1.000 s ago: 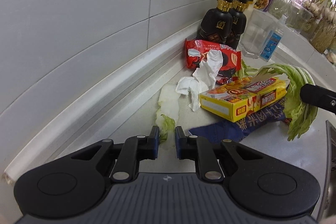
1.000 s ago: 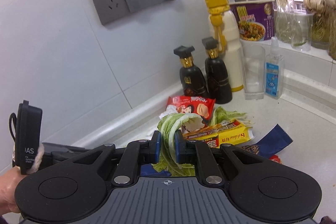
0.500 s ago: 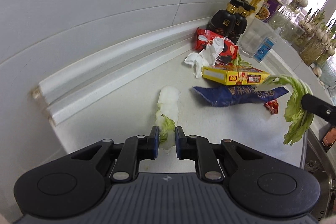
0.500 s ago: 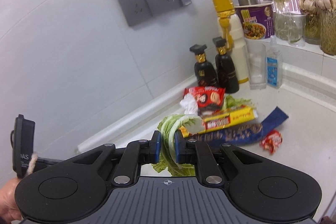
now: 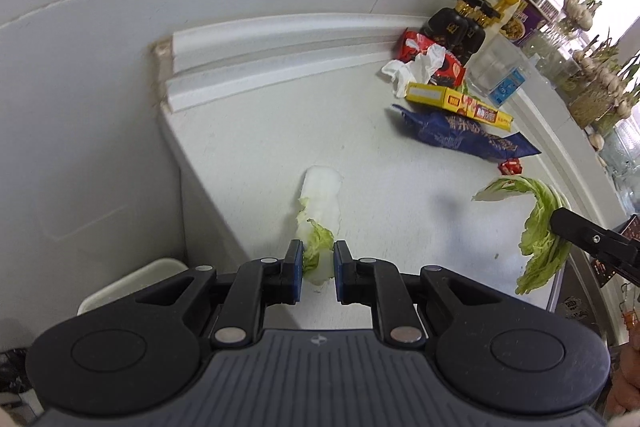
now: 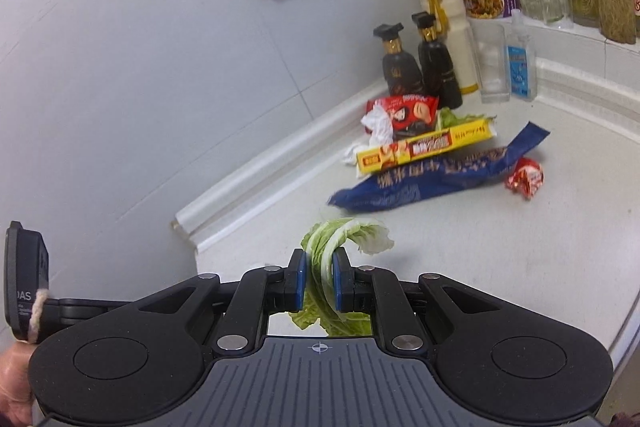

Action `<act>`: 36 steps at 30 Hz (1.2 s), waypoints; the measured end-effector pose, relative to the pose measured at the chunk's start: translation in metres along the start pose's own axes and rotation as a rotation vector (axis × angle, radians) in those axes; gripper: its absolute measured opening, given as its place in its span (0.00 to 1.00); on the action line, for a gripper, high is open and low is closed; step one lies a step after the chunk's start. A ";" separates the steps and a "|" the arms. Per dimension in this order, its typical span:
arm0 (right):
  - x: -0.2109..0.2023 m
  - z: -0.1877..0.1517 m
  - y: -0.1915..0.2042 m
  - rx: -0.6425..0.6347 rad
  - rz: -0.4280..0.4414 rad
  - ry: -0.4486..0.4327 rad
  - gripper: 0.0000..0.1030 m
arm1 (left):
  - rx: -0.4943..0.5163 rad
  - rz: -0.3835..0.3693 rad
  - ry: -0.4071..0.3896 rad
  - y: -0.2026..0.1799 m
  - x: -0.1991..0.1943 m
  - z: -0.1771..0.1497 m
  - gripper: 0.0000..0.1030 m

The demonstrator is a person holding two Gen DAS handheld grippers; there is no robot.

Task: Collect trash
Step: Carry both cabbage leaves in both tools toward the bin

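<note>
Now both claws loaded. Left claw (image 5: 316, 269) nipped shut on pale white-green cabbage leaf scrap (image 5: 320, 211), long axis pointing away along fingers, over white surface (image 5: 400, 211) edge. Cream plastic bin rim (image 5: 132, 281) lower left of left claw, nearer it. Right claw (image 6: 319, 281) clamped on green curled cabbage leaf (image 6: 344, 231), farther from bin rim.

White-stemmed cabbage piece (image 5: 320, 223) pinched, hanging above counter edge – second leaf (image 6: 340, 247) green, curled, also pinched.
</note>
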State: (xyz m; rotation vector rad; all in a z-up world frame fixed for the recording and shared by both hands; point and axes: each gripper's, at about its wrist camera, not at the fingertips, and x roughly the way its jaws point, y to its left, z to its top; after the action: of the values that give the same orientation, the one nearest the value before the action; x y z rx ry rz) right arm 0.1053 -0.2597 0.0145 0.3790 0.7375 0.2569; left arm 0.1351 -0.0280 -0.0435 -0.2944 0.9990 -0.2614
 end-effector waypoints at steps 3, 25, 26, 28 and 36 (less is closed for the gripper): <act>-0.003 -0.010 0.007 -0.004 0.007 0.017 0.12 | -0.015 -0.001 0.001 0.004 -0.007 -0.011 0.13; 0.005 -0.081 0.078 -0.059 0.084 0.195 0.12 | -0.149 -0.001 -0.006 0.061 -0.057 -0.076 0.13; 0.006 -0.084 0.083 -0.069 0.089 0.205 0.12 | -0.162 0.002 -0.008 0.066 -0.059 -0.079 0.13; 0.010 -0.089 0.094 -0.088 0.102 0.222 0.12 | -0.190 0.012 -0.011 0.077 -0.064 -0.085 0.13; 0.028 -0.109 0.130 -0.152 0.140 0.298 0.12 | -0.284 0.061 0.006 0.118 -0.069 -0.108 0.13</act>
State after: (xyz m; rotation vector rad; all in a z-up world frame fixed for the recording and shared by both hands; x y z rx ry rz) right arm 0.0375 -0.1055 -0.0215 0.2503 0.9784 0.5062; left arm 0.0172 0.0929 -0.0866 -0.5200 1.0498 -0.0637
